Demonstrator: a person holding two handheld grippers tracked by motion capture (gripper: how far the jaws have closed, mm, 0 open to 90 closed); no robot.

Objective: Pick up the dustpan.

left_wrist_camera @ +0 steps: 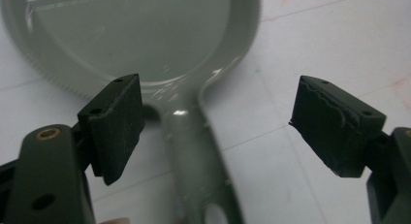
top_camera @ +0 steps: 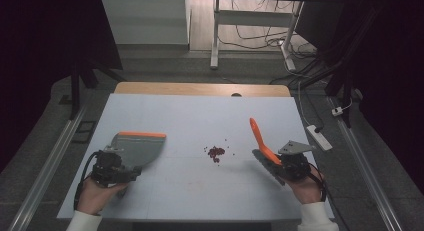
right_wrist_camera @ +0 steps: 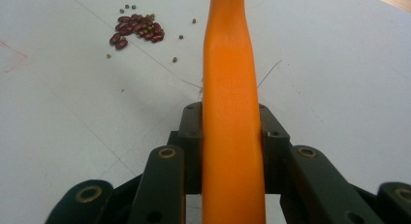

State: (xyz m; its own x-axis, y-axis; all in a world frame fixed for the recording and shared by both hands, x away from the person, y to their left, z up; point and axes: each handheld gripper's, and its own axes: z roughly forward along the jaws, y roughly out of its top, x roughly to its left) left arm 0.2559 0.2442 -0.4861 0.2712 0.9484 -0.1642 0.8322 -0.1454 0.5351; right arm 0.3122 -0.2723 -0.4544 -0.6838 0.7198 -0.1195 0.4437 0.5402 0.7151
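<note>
A grey dustpan (top_camera: 141, 146) with an orange front edge lies on the table's left. Its handle (left_wrist_camera: 198, 151) runs between the jaws of my left gripper (top_camera: 126, 170), which stand wide open and apart from it; the handle is nearer the left jaw. In the left gripper view the pan (left_wrist_camera: 131, 35) lies just past my left gripper (left_wrist_camera: 223, 103). My right gripper (top_camera: 282, 163) is shut on the orange handle (top_camera: 260, 138) of a brush, held tilted above the table's right side. The handle (right_wrist_camera: 230, 112) rises straight from my right gripper (right_wrist_camera: 230, 132). A small pile of dark red beans (top_camera: 216, 152) lies mid-table.
The white table (top_camera: 200, 116) has a wooden strip along its far edge. A few tiny loose beans (right_wrist_camera: 180, 37) are scattered around the pile (right_wrist_camera: 138, 30). A white power strip (top_camera: 320, 137) lies on the floor right of the table.
</note>
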